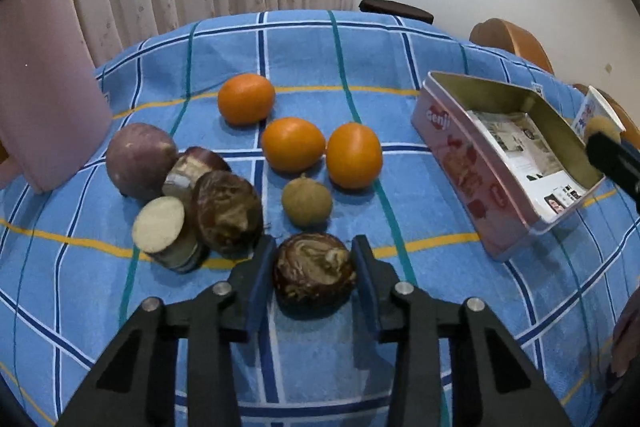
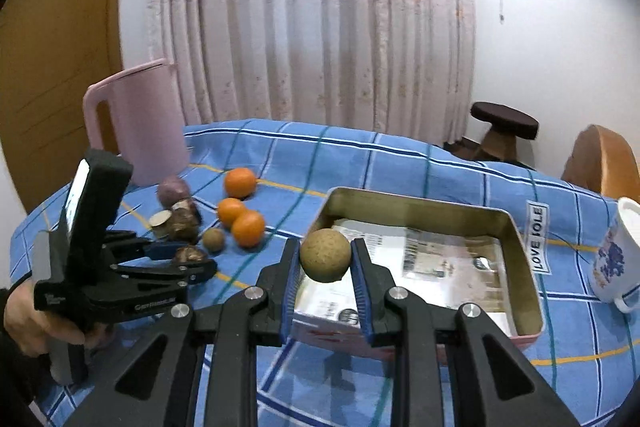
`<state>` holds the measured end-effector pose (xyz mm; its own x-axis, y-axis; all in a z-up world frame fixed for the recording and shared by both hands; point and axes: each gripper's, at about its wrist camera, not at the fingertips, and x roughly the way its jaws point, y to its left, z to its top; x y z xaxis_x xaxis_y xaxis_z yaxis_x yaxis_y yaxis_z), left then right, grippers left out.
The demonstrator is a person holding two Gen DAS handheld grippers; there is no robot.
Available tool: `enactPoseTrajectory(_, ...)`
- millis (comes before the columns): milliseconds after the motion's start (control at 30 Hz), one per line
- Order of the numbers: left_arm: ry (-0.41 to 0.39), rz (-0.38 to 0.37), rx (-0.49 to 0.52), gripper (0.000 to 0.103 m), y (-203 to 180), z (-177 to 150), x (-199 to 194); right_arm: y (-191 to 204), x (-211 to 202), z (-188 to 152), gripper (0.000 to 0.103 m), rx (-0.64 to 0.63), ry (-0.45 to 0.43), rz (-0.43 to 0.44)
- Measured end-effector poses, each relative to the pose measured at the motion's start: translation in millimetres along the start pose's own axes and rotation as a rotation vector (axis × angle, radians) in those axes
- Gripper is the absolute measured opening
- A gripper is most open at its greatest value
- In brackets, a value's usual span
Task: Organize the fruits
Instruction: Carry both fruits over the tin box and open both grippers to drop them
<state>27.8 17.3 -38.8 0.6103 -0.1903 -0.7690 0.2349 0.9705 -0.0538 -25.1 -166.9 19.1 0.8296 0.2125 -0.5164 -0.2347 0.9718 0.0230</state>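
My left gripper (image 1: pixel 314 259) stands around a dark brown marbled fruit (image 1: pixel 314 269) on the blue checked cloth; its pads touch or nearly touch both sides. Ahead lie three oranges (image 1: pixel 294 145), a small tan fruit (image 1: pixel 307 201) and a pile of brown and purple fruits (image 1: pixel 188 195). My right gripper (image 2: pixel 326 259) is shut on a tan round fruit (image 2: pixel 326 255) and holds it above the near left corner of the open pink tin (image 2: pixel 524 255), which is lined with newspaper. The tin also shows in the left wrist view (image 1: pixel 452 147).
A pink jug (image 2: pixel 136 123) stands at the back left of the table. A white mug (image 2: pixel 618 255) stands right of the tin. A stool (image 2: pixel 504 125) and a wooden chair (image 2: pixel 600 159) are behind the table.
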Motion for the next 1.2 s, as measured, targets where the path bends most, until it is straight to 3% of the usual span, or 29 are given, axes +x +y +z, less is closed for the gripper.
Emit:
enactPoseTrajectory(167,-0.009,-0.033,-0.013,0.040,4.4,1.9,0.3,-31.9,-6.9,0.6,0.027,0.070,-0.019,-0.069)
enactPoseTrajectory(300,-0.096,-0.070,0.007,0.040,-2.8,1.9,-17.8,-78.3,-15.0,0.1,0.027,0.179,-0.042,-0.173)
enactPoseTrajectory(433,-0.212,-0.188,0.036,0.040,-24.3,15.3,-42.0,-107.8,-15.3,-3.0,0.027,0.263,-0.025,-0.189)
enactPoseTrajectory(533,-0.245,-0.235,0.107,0.040,-55.3,31.4,-43.3,-121.4,-11.2,-7.0,0.027,0.321,0.001,-0.170)
enactPoseTrajectory(633,-0.227,-0.264,0.169,0.040,-90.6,41.3,-28.2,-122.1,2.2,-11.1,0.027,0.334,0.050,-0.154)
enactPoseTrajectory(833,-0.152,-0.293,0.197,0.040,-133.8,50.3,14.3,-115.1,25.0,-17.7,0.027,0.314,0.120,-0.138)
enactPoseTrajectory(1100,-0.124,-0.283,0.164,0.042,-137.1,49.8,23.5,-117.8,33.4,-22.1,0.028,0.340,0.141,-0.121)
enactPoseTrajectory(1200,-0.138,-0.278,0.171,0.053,-139.3,47.8,20.3,-115.0,32.5,-21.4,0.037,0.328,0.137,-0.125)
